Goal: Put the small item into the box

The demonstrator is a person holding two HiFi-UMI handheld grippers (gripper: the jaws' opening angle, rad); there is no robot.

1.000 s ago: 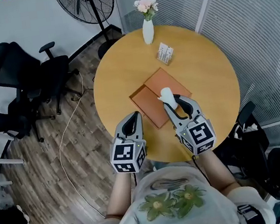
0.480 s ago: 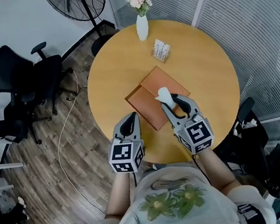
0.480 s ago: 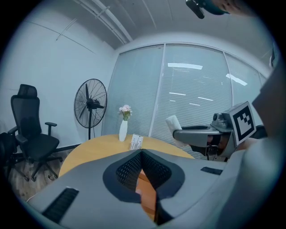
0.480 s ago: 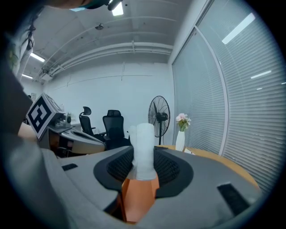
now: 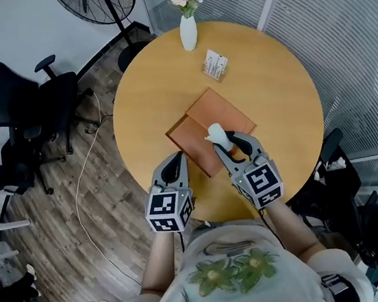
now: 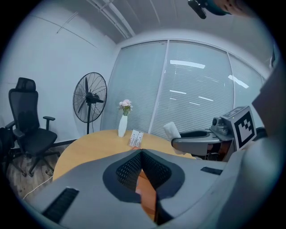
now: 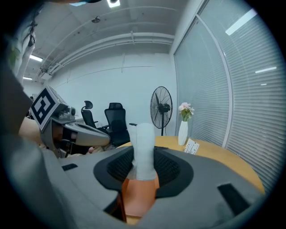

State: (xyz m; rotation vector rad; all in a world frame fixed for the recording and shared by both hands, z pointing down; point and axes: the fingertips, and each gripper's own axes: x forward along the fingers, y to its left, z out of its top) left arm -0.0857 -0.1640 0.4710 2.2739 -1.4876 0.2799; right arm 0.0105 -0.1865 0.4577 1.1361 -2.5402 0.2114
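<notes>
A brown box [image 5: 195, 146] lies open in two flat halves at the middle of the round wooden table [image 5: 270, 88]. My right gripper [image 5: 223, 141] hovers over the box's near part, shut on a small white item [image 5: 216, 134] that sticks up from the jaws. In the right gripper view the white item [image 7: 145, 150] stands between the pads of my right gripper [image 7: 144, 166], with the brown box [image 7: 138, 197] below. My left gripper [image 5: 179, 158] is beside the box's near-left edge, jaws closed together and empty. In the left gripper view my left gripper [image 6: 142, 153] is shut.
A white vase with pink flowers [image 5: 188, 29] and a small card stand [image 5: 215, 64] sit on the table's far side. A floor fan [image 5: 97, 0] and black office chairs [image 5: 24, 106] stand to the left. A cable [image 5: 87, 188] runs across the wooden floor. Glass walls with blinds are on the right.
Both grippers have sunk lower toward the table. The right one still carries the white item over the box.
</notes>
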